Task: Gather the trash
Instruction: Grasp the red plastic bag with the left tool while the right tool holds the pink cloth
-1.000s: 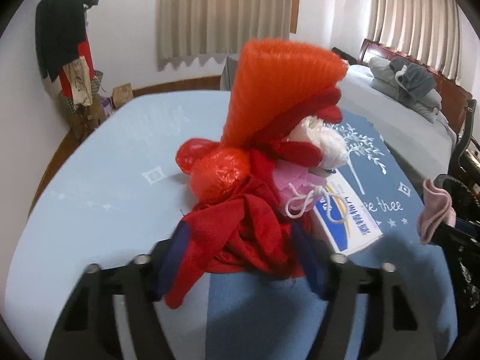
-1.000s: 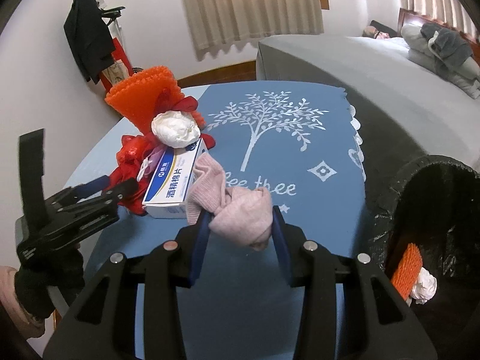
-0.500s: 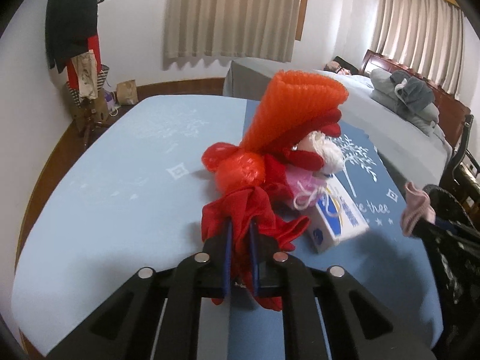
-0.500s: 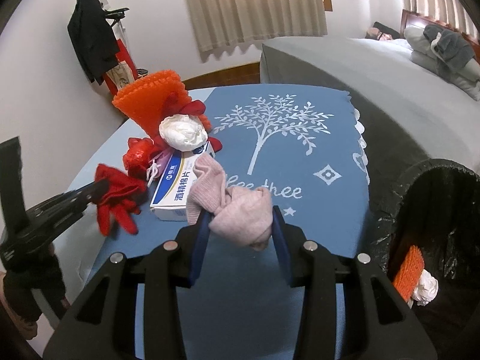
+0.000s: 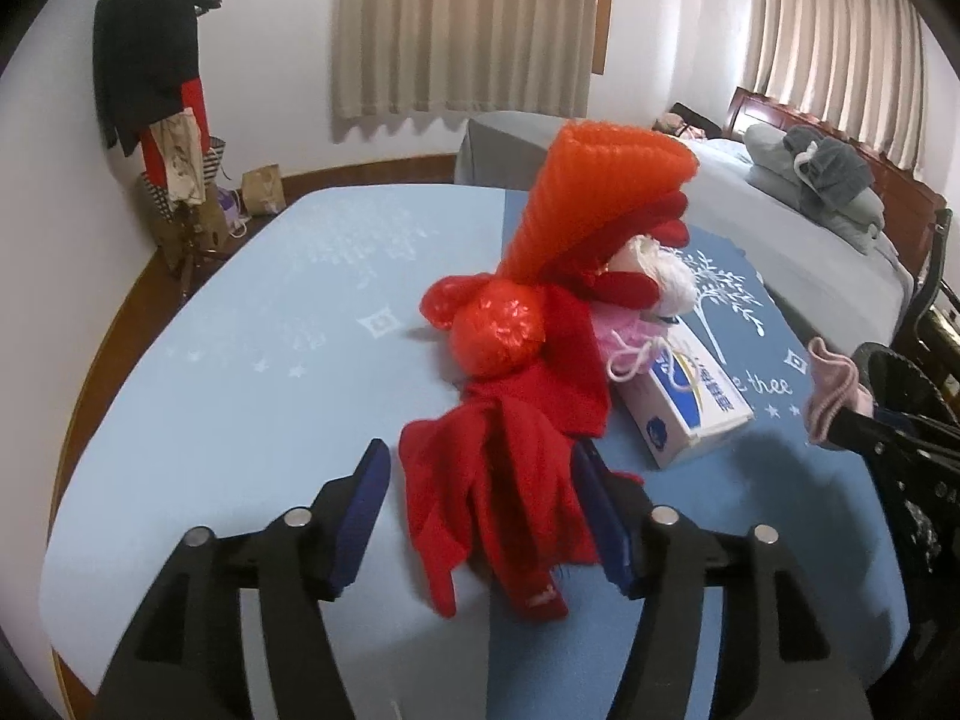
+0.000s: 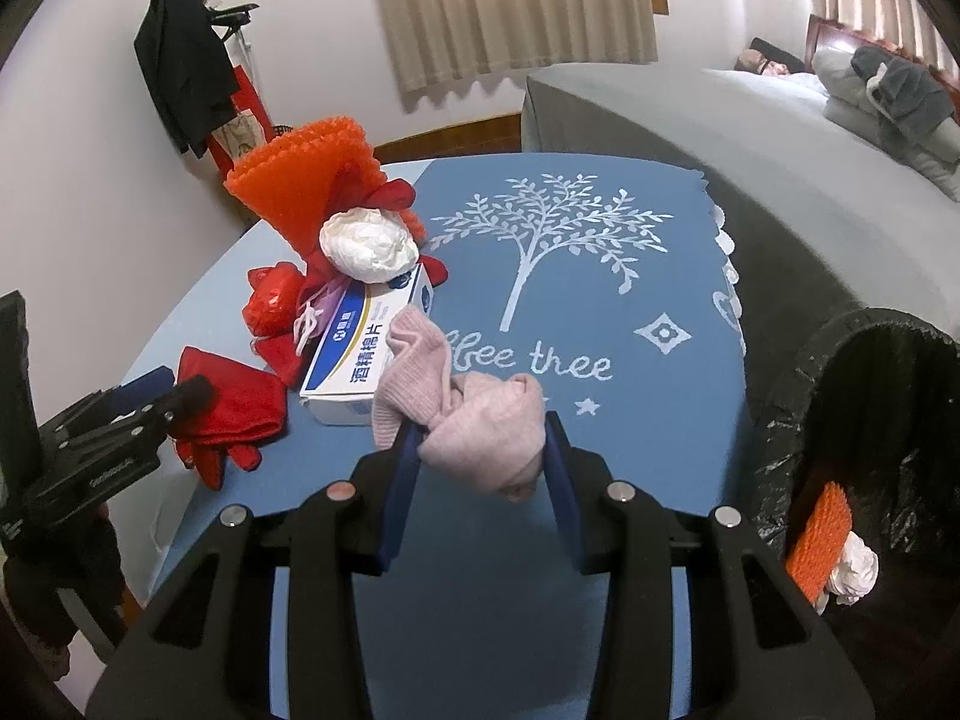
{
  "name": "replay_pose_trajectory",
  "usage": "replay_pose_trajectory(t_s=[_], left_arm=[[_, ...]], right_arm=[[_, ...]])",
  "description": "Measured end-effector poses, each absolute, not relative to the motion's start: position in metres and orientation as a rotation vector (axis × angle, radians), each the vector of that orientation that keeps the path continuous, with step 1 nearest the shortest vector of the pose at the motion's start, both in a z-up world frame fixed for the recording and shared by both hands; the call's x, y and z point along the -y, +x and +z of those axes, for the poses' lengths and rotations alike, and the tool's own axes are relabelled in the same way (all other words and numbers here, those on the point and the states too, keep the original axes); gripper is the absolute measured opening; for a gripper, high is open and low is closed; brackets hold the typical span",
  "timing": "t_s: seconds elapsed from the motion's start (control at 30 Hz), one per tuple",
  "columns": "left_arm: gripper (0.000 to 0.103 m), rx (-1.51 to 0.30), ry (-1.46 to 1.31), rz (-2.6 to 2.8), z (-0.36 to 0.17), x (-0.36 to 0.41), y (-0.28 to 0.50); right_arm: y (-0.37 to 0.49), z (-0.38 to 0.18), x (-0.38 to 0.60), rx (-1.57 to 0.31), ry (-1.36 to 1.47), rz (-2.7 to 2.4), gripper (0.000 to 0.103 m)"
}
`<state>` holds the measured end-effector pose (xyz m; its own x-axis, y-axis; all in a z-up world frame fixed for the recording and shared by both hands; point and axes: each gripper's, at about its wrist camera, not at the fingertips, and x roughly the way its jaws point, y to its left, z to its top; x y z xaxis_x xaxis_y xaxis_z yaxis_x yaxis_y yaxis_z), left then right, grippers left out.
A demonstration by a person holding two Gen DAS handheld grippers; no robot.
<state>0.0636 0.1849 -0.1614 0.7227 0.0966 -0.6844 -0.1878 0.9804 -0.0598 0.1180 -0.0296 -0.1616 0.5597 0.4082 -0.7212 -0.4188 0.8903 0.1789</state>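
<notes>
My left gripper is open, its jaws on either side of a red cloth lying on the blue table. My right gripper is shut on a pink knitted cloth, held above the table near its right side. The pile behind the red cloth holds an orange foam net, a red plastic bag, a white crumpled paper, a pink mask and a white-blue box. The red cloth also shows in the right wrist view.
A black-lined trash bin stands at the table's right edge, with orange foam and white paper inside. A grey bed lies behind. A coat rack stands at the far left wall.
My left gripper was shut on the red cloth half a second ago; it has opened and the cloth lies between its jaws. My right gripper still holds the pink cloth.
</notes>
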Motion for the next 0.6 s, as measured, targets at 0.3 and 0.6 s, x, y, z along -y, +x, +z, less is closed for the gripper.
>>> replay_pose_trajectory(t_s=[0.3, 0.6], left_arm=[[0.038, -0.805, -0.150, 0.141, -0.180, -0.179, 0.080], [0.014, -0.756, -0.184, 0.133, -0.159, -0.181, 0.068]], right_arm=[[0.119, -0.157, 0.033, -0.841, -0.014, 0.481, 0.039], [0.116, -0.145, 0.040, -0.816, 0.002, 0.478, 0.039]])
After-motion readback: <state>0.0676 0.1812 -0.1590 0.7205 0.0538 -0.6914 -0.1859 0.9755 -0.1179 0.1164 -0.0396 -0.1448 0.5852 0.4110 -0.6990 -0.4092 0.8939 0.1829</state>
